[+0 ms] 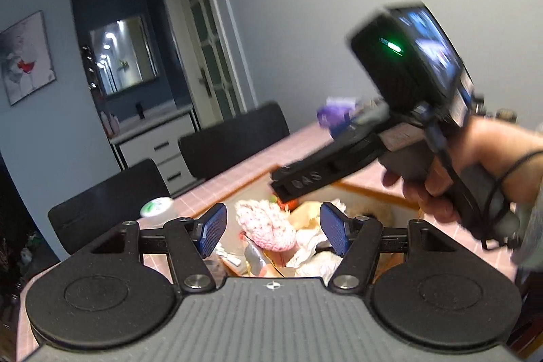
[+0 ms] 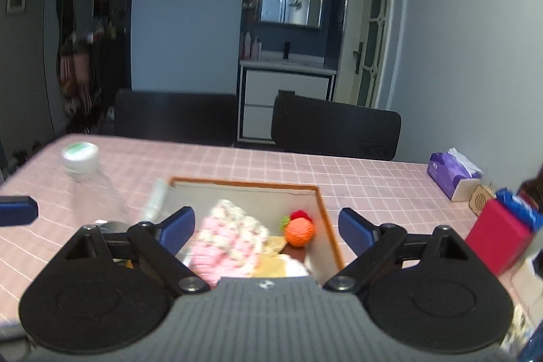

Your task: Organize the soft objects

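1. Pink knitted piece lies in the open box, mid-desk, beside an orange knitted ball.
2. Left tongs and right tongs hang released above the box, holding nothing.
3. Best to descend straight and pinch the knit's bulk.
4. Box walls crowd sideways moves; the desk offers room toward its far edge.

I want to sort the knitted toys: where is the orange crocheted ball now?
In the right wrist view, the orange crocheted ball lies inside the box, near its right wall, just right of the pink knitted piece.
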`<state>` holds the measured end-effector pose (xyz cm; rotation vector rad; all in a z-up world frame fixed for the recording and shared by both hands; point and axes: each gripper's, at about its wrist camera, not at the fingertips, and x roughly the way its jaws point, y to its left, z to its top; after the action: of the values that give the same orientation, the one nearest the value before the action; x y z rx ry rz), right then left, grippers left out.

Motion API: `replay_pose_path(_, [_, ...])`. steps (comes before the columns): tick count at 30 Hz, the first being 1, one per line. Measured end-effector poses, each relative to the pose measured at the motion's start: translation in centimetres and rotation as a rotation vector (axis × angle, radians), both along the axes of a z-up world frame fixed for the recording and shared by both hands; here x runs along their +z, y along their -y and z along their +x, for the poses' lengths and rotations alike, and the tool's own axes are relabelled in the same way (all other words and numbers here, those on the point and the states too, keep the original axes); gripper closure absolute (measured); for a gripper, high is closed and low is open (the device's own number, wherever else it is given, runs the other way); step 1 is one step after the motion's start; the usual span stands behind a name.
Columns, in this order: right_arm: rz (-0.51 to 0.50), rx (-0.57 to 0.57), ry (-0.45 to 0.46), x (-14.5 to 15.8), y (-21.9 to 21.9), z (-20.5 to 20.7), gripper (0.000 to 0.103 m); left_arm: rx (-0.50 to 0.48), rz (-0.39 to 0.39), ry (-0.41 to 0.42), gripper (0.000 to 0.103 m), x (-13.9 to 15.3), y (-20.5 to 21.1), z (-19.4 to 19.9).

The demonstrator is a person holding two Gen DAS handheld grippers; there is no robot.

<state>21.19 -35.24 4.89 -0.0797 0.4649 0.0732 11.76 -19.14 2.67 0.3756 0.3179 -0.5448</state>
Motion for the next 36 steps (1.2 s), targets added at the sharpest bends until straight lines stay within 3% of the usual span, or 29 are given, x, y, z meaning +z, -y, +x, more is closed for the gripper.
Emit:
replay_pose_path(2, [0.014, -0.002, 0.019, 0.4, -0.8, -2.0, 0.005, 0.005, -0.059, 0.029, 0.029, 0.5, -1.8, -1.3])
replay_pose_path(11, [0.039, 0.022, 0.135, -0.5, -4.4, -11.2, 0.003, 0.097, -0.273, 0.143, 0.030, 0.4, -8.0, -5.9])
replay_pose_path(16, [0.066, -0.043, 0.200, -2.7, -5.6, -14.6, 0.003, 0.203, -0.352, 0.209, 0.030, -0.5, -10.4, -7.8])
replay_pose_path(19, [0.109, -0.079, 0.213, -3.6, -6.3, -15.9, 0.003, 0.288, -0.384, 0.205, 0.023, -1.1, -11.9, -8.4])
replay_pose_path(26, [0.198, -0.101, 0.171, -6.8, -8.6, -17.0, 0.003, 0.419, -0.298, 0.189, 0.016, -4.0, -13.7, -6.9])
replay_pose_path(32, [0.066, -0.063, 0.139, -9.2, -10.9, -16.4, 0.003, 0.506, -0.226, 0.118, 0.016, -7.6, -14.6, -5.6])
replay_pose_path(36, [0.043, -0.046, 0.139, -9.8, -11.5, -16.1, 0.003, 0.560, -0.232, 0.059, 0.016, -9.4, -15.0, -5.9])
